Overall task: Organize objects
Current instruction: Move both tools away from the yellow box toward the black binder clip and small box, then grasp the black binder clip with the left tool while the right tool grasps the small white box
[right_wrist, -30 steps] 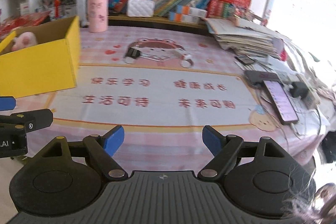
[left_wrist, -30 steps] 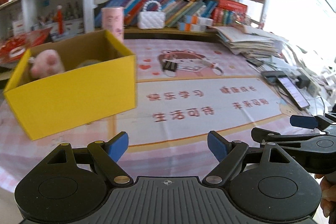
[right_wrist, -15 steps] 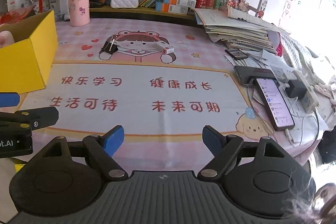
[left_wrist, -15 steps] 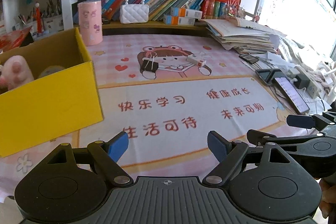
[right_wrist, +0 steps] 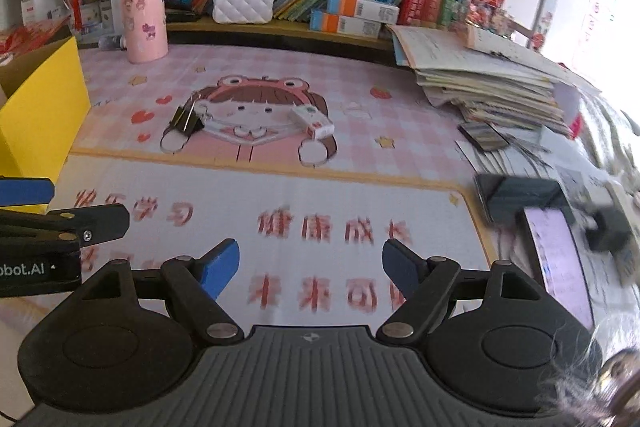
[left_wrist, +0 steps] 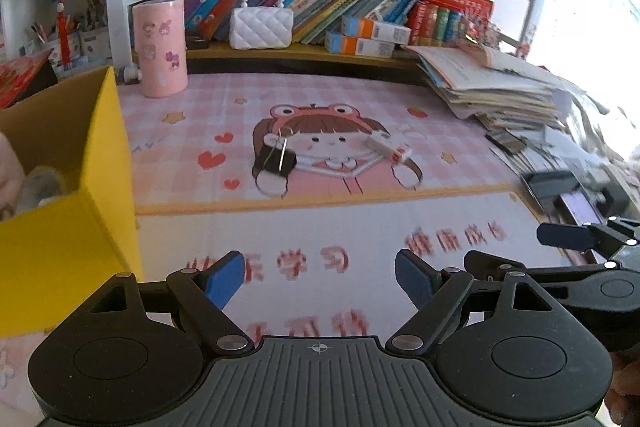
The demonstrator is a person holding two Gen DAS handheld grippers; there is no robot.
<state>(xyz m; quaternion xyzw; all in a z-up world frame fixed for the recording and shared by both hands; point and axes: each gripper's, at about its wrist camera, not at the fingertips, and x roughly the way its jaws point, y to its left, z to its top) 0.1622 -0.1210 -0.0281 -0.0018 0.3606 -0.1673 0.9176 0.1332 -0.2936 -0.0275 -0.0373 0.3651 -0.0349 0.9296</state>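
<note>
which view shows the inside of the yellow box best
The left wrist view: it looks into the box, showing its brown inside and pale things in it. The right wrist view catches only its outer corner at the left edge.

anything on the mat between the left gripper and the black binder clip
Nothing visible. Only bare printed mat lies between the open left gripper and the binder clip. The yellow box stands off to the side.
</note>
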